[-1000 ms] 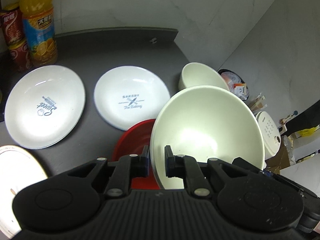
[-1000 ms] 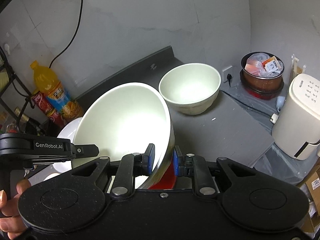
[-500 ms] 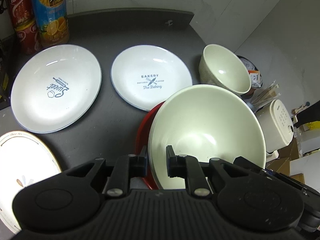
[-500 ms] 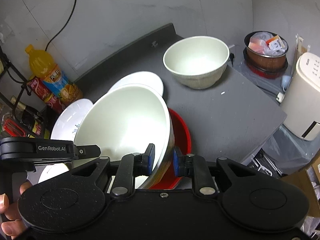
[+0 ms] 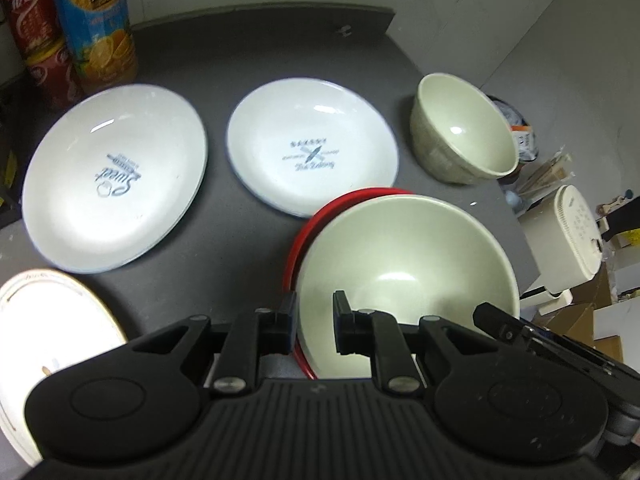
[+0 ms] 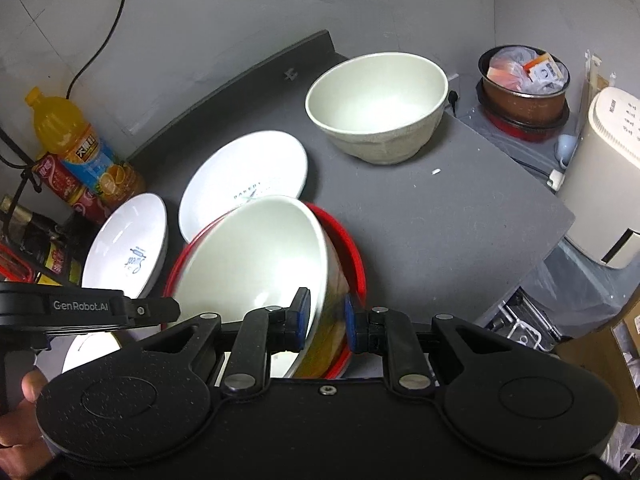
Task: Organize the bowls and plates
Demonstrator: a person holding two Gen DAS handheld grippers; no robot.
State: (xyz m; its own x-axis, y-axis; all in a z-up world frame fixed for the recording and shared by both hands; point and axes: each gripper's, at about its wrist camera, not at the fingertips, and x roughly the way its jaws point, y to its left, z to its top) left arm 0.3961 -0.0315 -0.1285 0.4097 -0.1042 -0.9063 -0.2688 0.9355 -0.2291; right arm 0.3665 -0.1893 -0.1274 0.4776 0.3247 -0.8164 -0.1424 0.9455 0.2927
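While both hand-held grippers work on the same cream bowl (image 5: 404, 264), it sits inside a red bowl (image 5: 320, 216) at lower centre of the left wrist view, on the dark tabletop (image 5: 248, 48). The left hand-held gripper (image 5: 314, 326) straddles the near rims of both bowls; its fingers look slightly parted, and I cannot tell whether they grip. In the right wrist view, the right hand-held gripper (image 6: 325, 318) has its blue pads on either side of the cream bowl's wall, with a small gap showing, so a firm pinch is uncertain. That bowl (image 6: 256, 264) is tilted within the red bowl (image 6: 352, 256).

At upper right of the left wrist view stands a second cream bowl (image 5: 460, 136), apart from the nested pair. Two white plates lie at middle: the "Bakery" plate (image 5: 312, 148), its edge just beside the red rim, and the "Sweet" plate (image 5: 116, 176) to its left. A gold-rimmed plate (image 5: 44, 344) shows at lower left. A juice bottle (image 5: 96, 24) and cans (image 5: 40, 40) stand at upper left.
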